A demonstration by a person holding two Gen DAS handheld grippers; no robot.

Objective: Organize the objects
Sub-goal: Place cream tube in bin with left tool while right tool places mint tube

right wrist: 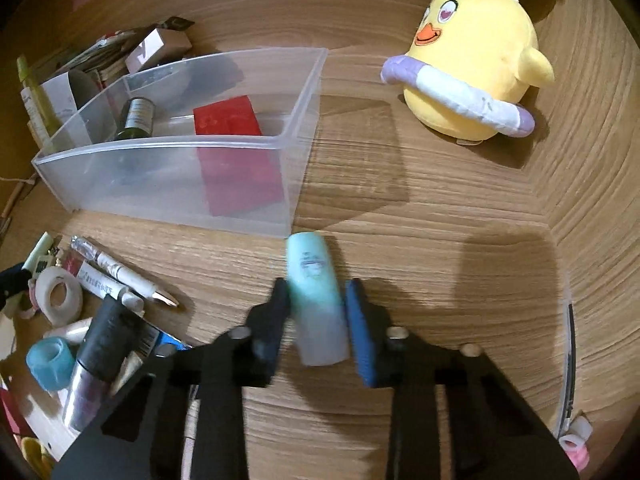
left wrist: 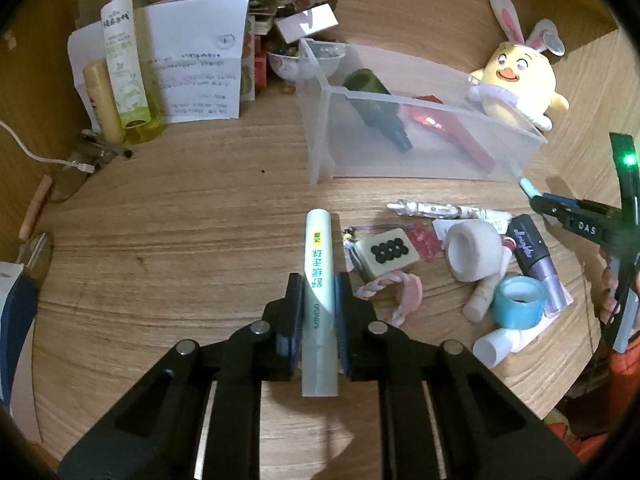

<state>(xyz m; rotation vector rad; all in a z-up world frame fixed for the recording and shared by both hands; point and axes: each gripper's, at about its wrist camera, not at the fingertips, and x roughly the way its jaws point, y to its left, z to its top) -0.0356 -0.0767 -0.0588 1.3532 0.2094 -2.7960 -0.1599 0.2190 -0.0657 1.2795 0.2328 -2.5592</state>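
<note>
Left gripper (left wrist: pixel 319 292) is clamped on a pale green tube (left wrist: pixel 318 280) lying on the wooden table (left wrist: pixel 180 220), before the clear bin (left wrist: pixel 400 140). Right gripper (right wrist: pixel 318 312) is closed around a teal tube (right wrist: pixel 316 300) by the bin's near corner.

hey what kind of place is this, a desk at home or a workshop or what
Probably a home desk: a wood-grain tabletop with a yellow chick plush, a clear plastic organizer bin, and scattered cosmetics and tape rolls.

Showing wood grain with a smooth, slightly shiny finish on the table (right wrist: pixel 440 208); looking translucent, frosted plastic in the bin (right wrist: pixel 168 184); appearing soft, matt cloth on the yellow plush chick (right wrist: pixel 480 60); seeming matt black plastic on the left hand-held gripper (left wrist: pixel 318 300).
</note>
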